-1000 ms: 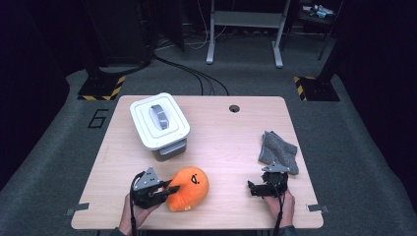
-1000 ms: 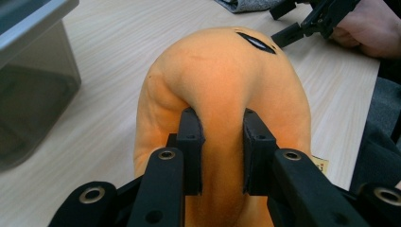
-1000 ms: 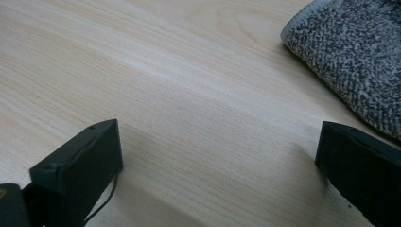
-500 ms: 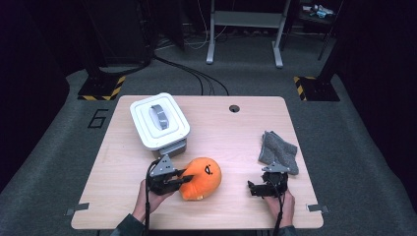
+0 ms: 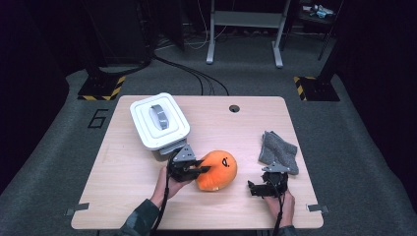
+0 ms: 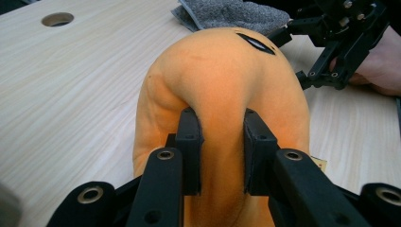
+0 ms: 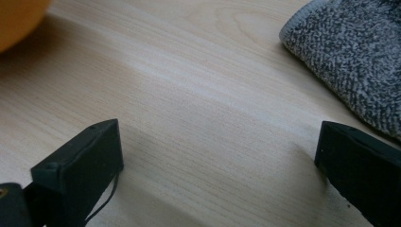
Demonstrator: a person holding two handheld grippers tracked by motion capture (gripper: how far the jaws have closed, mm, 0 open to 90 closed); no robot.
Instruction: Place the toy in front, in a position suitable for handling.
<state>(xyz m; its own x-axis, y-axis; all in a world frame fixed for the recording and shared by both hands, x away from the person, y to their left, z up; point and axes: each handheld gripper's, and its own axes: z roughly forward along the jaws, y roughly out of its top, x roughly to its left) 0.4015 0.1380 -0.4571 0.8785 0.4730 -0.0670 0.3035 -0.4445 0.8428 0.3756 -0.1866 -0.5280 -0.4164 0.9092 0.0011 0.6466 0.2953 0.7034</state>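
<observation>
Left gripper (image 6: 221,156) pinching a fold of the orange plush (image 5: 216,169) mid-table, beside the white box (image 5: 159,120); right gripper (image 7: 222,165) wide, idle; probably boxward — keep that pinch deep, lift before sliding

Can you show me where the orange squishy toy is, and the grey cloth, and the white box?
orange squishy toy (image 5: 219,169): high view, middle of its rounded top.
grey cloth (image 5: 279,151): high view, centre of the crumpled fabric.
white box (image 5: 159,120): high view, on its lid near the grey handle.
</observation>
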